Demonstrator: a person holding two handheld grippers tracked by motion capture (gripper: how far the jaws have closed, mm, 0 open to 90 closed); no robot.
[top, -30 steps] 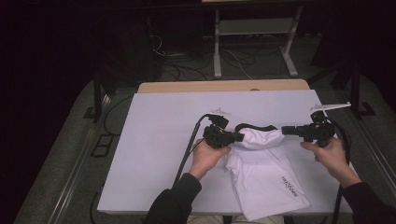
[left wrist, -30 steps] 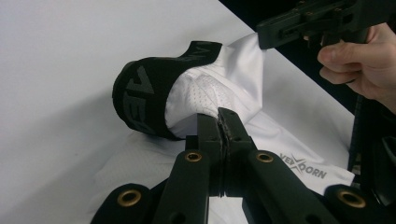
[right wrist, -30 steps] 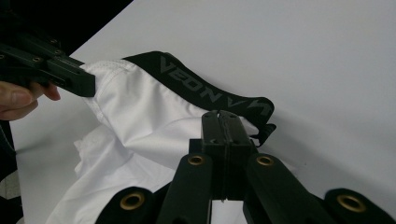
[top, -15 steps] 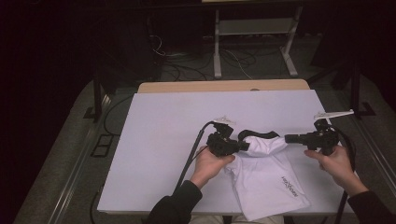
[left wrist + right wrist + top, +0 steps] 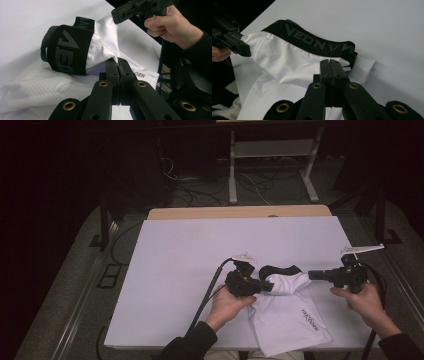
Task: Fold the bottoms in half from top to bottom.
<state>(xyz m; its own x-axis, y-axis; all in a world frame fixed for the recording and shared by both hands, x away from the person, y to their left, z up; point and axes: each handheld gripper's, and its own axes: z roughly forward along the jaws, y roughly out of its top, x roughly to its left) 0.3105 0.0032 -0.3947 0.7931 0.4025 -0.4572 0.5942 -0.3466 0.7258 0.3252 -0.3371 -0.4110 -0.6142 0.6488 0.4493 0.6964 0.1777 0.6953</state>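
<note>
Both tongs clamped on the shorts (image 5: 287,312): left tongs (image 5: 265,286) pinching white mesh just below the black waistband (image 5: 280,270), right tongs (image 5: 312,275) pinching the fabric at the waistband's other end. Jaws pressed together on cloth in both gripper views. Shorts lying at about 5 o'clock on the white worktop (image 5: 175,270), waist end lifted between the tongs, legs trailing off the near edge.

Risks, as a judgement: thin bite on slippery cloth, so a sharp pull apart could slip one corner free and drop the waist in a heap; uneven tension could twist the waistband and spoil any flat lay; hem hanging over the edge could drag the garment off the worktop if slackened.

Against the earlier frames: both hands drawn nearer the person and slightly lower, shorts pulled along with them, grips unchanged.
</note>
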